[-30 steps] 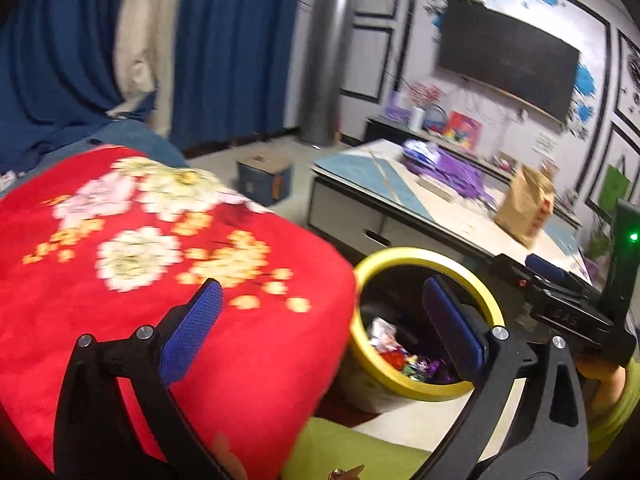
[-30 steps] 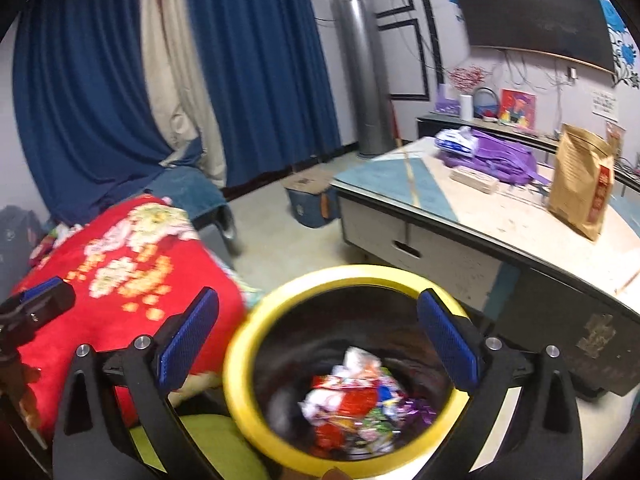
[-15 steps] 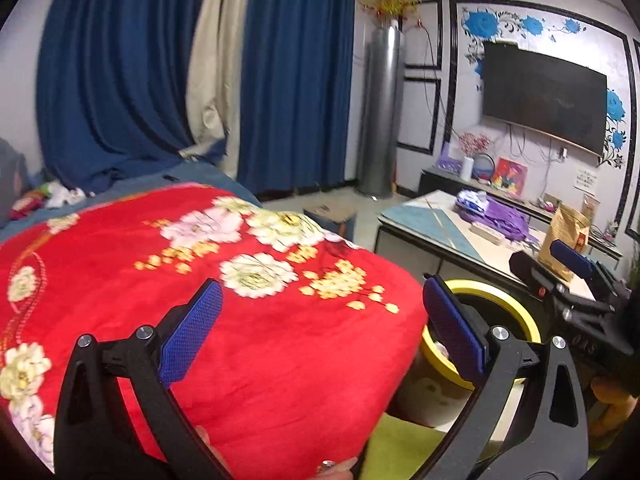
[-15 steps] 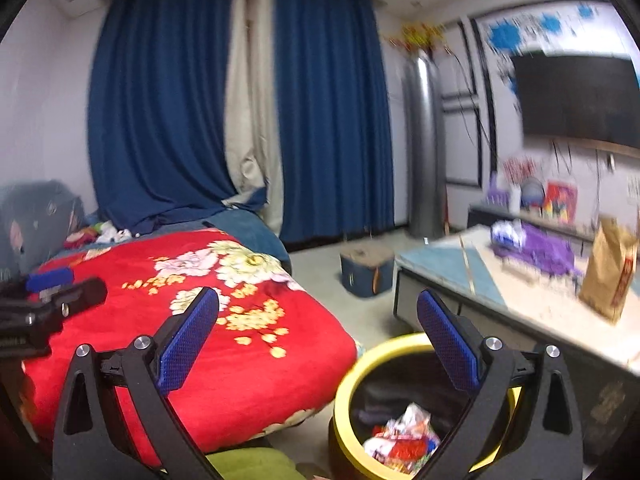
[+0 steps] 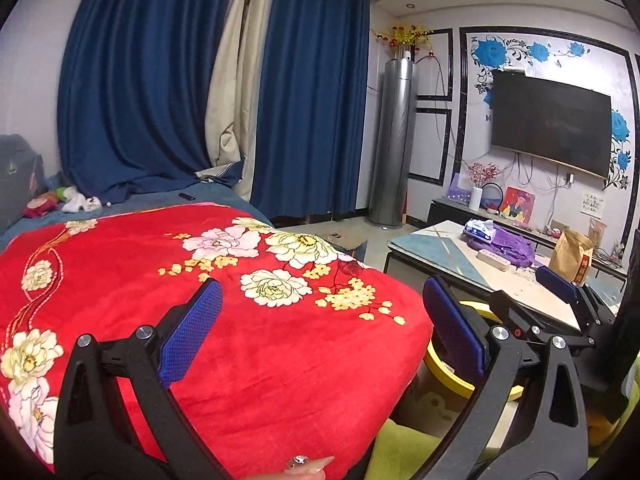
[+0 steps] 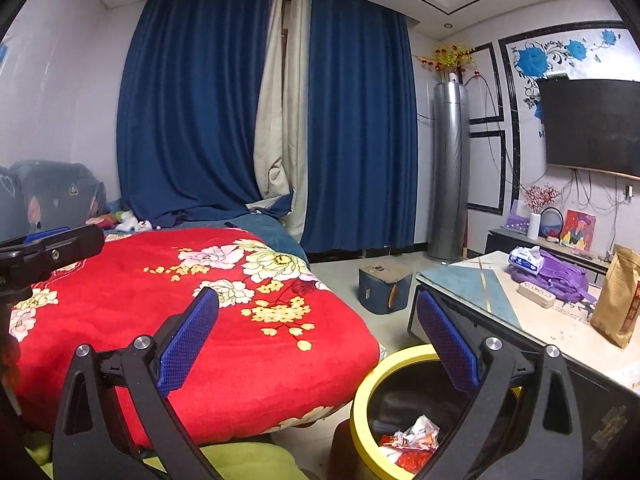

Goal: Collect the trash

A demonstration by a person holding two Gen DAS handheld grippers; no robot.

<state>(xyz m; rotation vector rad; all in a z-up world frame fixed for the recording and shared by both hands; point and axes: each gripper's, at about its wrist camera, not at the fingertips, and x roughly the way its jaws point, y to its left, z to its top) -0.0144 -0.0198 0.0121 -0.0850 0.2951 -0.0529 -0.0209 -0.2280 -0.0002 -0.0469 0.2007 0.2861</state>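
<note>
Yellow is the rim of the trash bin [image 6: 370, 390], which stands on the floor between the foot of the bed and the near edge of the counter [image 6: 532, 320]. Inside it lie crumpled wrappers [image 6: 412, 440], red and white, so a part of the collecting seems already done. The left gripper [image 5: 322, 330] and the right gripper [image 6: 318, 332] are both raised, with the fingers spread wide and nothing between them. On the red flowered blanket [image 5: 240, 320] I see no loose trash. At the far corner of the bed some small coloured things [image 5: 60, 200] lie, but they are too small to tell if they are trash. On the counter rest a brown paper bag [image 6: 618, 300], a purple bag [image 6: 556, 274] and a white packet [image 6: 526, 260]. What is left, in my judgement, is to find any more pieces.
</note>
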